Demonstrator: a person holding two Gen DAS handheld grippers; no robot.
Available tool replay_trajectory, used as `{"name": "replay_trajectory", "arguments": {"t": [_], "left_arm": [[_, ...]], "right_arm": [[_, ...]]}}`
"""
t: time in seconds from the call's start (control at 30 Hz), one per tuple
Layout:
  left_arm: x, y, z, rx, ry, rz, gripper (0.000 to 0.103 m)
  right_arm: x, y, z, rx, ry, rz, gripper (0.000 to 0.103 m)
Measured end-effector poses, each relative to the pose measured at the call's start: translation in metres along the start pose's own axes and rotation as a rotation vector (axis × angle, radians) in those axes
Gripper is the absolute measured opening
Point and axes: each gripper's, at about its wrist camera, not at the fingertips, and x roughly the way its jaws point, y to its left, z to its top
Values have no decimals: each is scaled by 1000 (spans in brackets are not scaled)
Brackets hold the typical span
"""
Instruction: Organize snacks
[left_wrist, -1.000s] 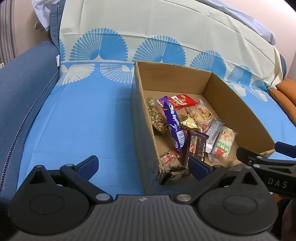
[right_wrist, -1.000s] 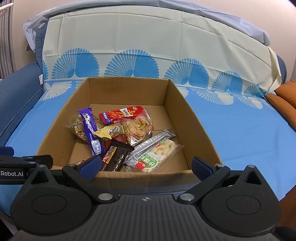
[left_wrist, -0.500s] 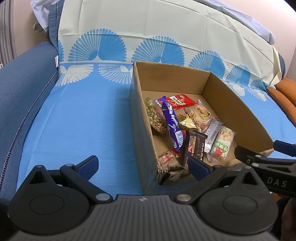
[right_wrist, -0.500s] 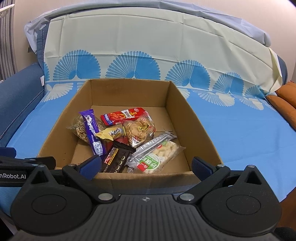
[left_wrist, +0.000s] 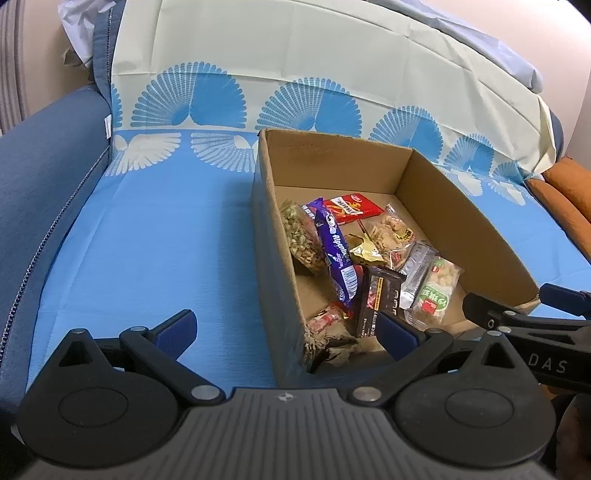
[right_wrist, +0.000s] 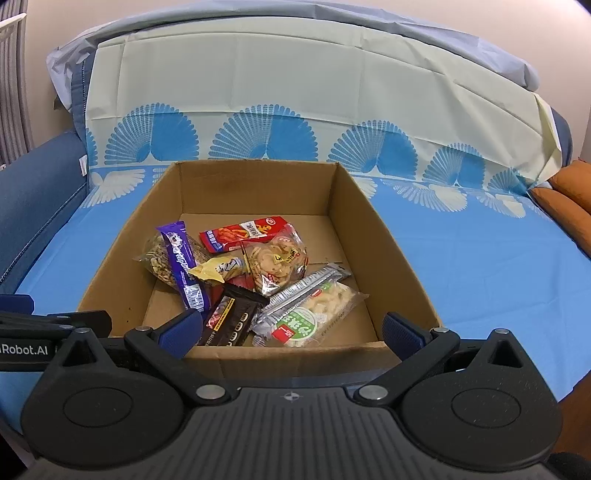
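A cardboard box of snacks sat on a blue fan-patterned cover, directly ahead of the right gripper, whose jaws stood wide apart and empty, spanning the box's near wall. The left gripper was also spread wide and held nothing, its right finger over the box's near left corner and its left finger over bare cover. Only the left view showed that crumpled corner and a small red-and-clear packet tucked beside it; the right view hid both behind its own finger. The right view alone showed the yellow packet in full. At least 9 packets could be counted across the 2 views: 1 purple bar, 1 bag of seeds, 1 red packet, 1 clear bag of crackers, 1 yellow, 1 black, 1 silver, 1 green-labelled and the small one.
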Motion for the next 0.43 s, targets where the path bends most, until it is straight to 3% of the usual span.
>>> {"name": "replay_trajectory", "arguments": {"t": [0.43], "left_arm": [[5,-4,-1,7,-6,-19,103]], "right_arm": [[0,-7,0,16,-2,2,102]]}}
